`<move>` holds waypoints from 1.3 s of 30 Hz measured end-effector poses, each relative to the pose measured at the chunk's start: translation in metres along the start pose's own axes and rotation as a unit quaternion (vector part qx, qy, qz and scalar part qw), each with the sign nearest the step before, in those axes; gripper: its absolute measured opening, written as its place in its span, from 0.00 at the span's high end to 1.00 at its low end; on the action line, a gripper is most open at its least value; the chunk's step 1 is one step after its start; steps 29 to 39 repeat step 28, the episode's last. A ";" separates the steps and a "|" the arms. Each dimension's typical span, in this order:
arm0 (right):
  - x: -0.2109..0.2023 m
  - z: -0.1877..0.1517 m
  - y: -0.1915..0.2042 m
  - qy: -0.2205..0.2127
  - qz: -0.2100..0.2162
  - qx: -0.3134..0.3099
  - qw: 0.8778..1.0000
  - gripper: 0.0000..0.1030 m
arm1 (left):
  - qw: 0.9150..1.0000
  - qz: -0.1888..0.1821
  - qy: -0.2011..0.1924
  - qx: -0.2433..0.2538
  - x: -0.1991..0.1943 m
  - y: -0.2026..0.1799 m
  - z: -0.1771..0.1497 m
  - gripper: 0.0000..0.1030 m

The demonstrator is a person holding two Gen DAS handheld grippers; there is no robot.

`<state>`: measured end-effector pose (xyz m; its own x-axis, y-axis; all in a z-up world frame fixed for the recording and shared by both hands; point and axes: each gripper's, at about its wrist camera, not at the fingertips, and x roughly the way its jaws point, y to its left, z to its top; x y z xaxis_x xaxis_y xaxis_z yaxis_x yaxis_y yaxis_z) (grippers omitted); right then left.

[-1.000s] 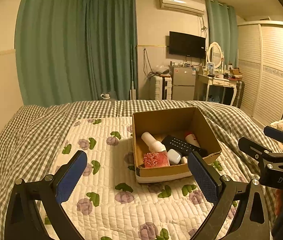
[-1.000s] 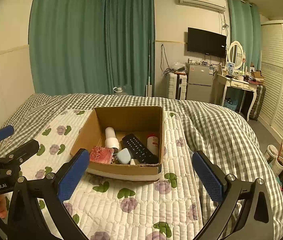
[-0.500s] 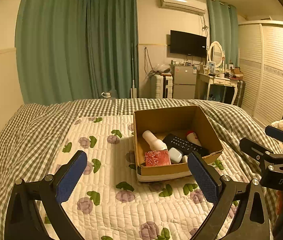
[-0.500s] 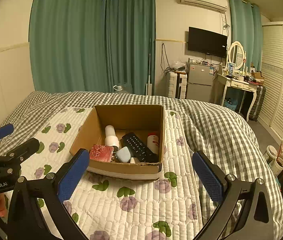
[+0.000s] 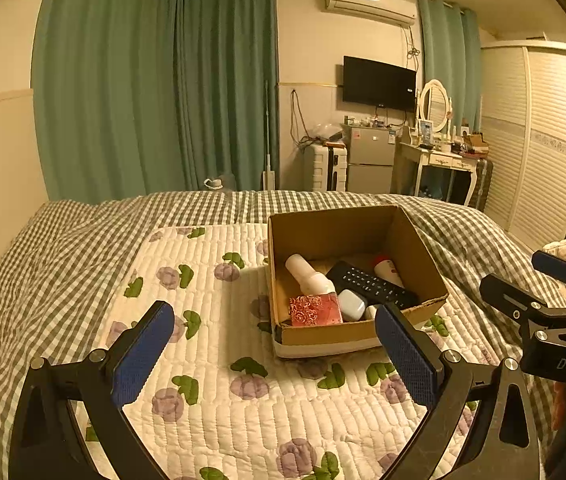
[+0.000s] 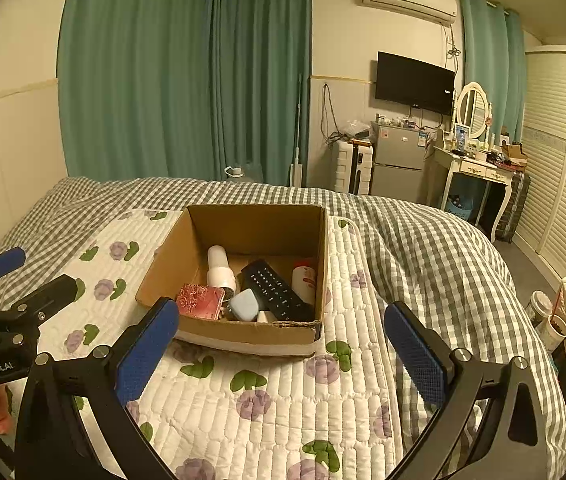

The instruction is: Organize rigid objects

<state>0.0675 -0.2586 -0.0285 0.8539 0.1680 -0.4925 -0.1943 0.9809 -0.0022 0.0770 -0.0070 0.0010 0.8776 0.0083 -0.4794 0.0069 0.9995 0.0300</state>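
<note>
Left tool [image 5: 271, 344] is hovering w/ fingers spread wide, gripping nothing, above the quilt [image 5: 219, 392]; cardboard box [image 5: 323, 334] is sitting just ahead, w/ remote [image 5: 371, 285], red floral box [image 5: 314, 309] & white bottle [image 5: 307, 276] lying inside. Right view: right tool [image 6: 283, 344] is likewise gaping, empty, facing the box [image 6: 243, 334] on the bed [image 6: 423, 240].

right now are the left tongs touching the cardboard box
Apart. The right wrist view shows the left tongs well off to the side of the cardboard box, with bare floral quilt between them.
</note>
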 end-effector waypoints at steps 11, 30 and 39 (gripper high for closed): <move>0.001 -0.001 -0.003 0.008 -0.001 -0.001 1.000 0.00 | 1.000 -0.003 0.006 0.002 0.002 -0.002 -0.003 0.00; 0.004 -0.003 -0.002 0.010 -0.001 -0.005 1.000 0.00 | 1.000 -0.008 0.002 0.004 -0.001 -0.005 -0.003 0.00; 0.004 -0.003 -0.002 0.010 -0.001 -0.005 1.000 0.00 | 1.000 -0.008 0.002 0.004 -0.001 -0.005 -0.003 0.00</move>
